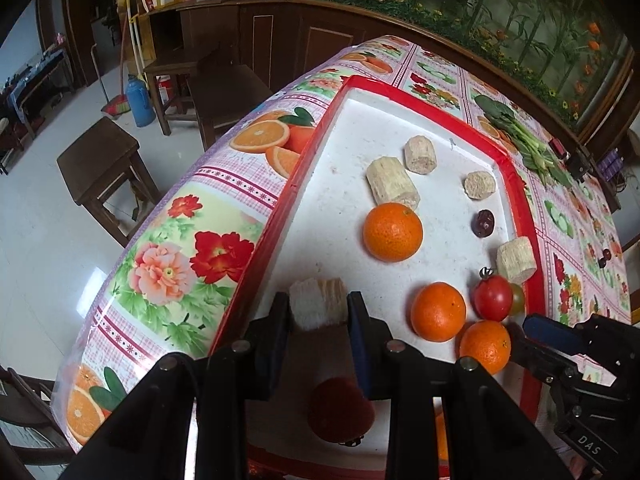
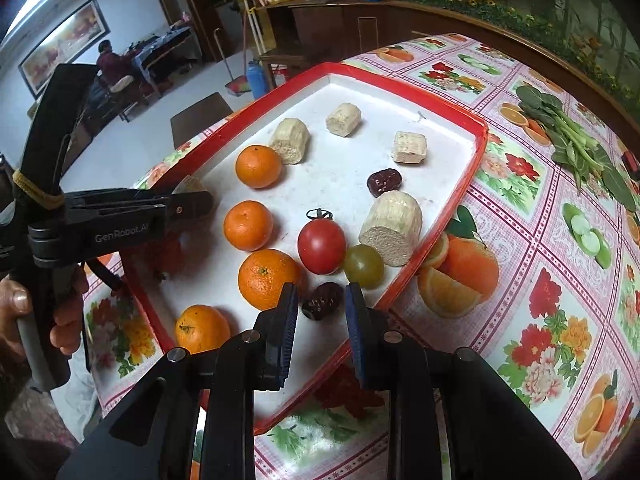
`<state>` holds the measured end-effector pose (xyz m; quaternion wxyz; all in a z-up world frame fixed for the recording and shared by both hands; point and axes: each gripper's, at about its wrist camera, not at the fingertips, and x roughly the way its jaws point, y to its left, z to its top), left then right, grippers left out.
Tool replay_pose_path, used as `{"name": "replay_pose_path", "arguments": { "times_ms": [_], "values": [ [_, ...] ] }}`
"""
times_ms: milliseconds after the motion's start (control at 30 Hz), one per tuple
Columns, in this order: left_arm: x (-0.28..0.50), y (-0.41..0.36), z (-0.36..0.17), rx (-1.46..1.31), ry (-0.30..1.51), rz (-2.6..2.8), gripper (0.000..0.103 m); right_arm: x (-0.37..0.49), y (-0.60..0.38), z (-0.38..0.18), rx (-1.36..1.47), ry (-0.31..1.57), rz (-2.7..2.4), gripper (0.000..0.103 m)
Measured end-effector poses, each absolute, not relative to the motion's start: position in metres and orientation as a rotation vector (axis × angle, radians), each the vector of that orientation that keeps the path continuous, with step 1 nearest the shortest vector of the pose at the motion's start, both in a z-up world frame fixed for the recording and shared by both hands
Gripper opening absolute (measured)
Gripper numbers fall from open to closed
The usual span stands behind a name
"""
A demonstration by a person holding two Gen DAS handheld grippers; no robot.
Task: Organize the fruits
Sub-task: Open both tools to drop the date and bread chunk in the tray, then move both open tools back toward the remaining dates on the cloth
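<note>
- Left gripper (image 1: 318, 312): jaws clamped on a pale cane chunk (image 1: 318, 304), one pad against each side. Chunk sits low over the white floor of the red-rimmed tray (image 1: 352, 80), near its left rim.
- Right gripper (image 2: 321, 305): jaws narrow, a dark date (image 2: 321, 300) between the tips. The pads look to be touching it, but contact is not clearly resolved; date lies at tray-floor level, near the front-right rim.
- Tray contents, right wrist view: four oranges in a line down the left side, nearest one (image 2: 202, 329) by the front rim. A red tomato (image 2: 321, 247) touches a green tomato (image 2: 364, 267). A second date (image 2: 384, 181) lies further back, with four more cane chunks spread around it.
- Only the right wrist view shows the left gripper from the side, the hand (image 2: 24, 312) gripping its handle, and the held date.
- Only the left wrist view shows the grip on the chunk squarely. It also shows a dark red round object (image 1: 340, 410), blurred, below the jaws; cannot identify.
- Both views: leafy greens (image 2: 576, 140) on the floral tablecloth (image 2: 540, 280), right of the tray, well apart from it.
</note>
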<state>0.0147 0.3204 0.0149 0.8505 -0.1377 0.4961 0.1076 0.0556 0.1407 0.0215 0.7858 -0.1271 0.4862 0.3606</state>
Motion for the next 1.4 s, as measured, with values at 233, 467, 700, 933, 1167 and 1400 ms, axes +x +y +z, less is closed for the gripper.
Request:
{"name": "replay_pose_path", "arguments": {
  "times_ms": [233,467,700,933,1167,1400],
  "values": [
    [0.017,0.317,0.016,-0.282,1.048,0.232,0.041,0.058,0.142,0.021,-0.291,1.05,0.781,0.024],
    [0.016,0.309,0.017,-0.259,1.058,0.242,0.051,0.057,0.142,0.022,-0.281,1.051,0.767,0.028],
    [0.009,0.299,0.023,-0.22,1.048,0.236,0.059,0.05,0.141,0.026,-0.27,1.054,0.762,0.035],
    [-0.001,0.288,0.036,-0.196,1.017,0.227,0.064,0.041,0.13,0.037,-0.219,1.062,0.753,0.046],
    [-0.002,0.263,0.049,-0.174,0.998,0.188,0.064,0.035,0.099,0.042,-0.159,1.09,0.695,0.063],
    [0.005,0.217,0.059,-0.125,0.995,0.108,0.065,0.033,0.052,0.044,-0.345,1.021,0.37,0.09]
  ]
}}
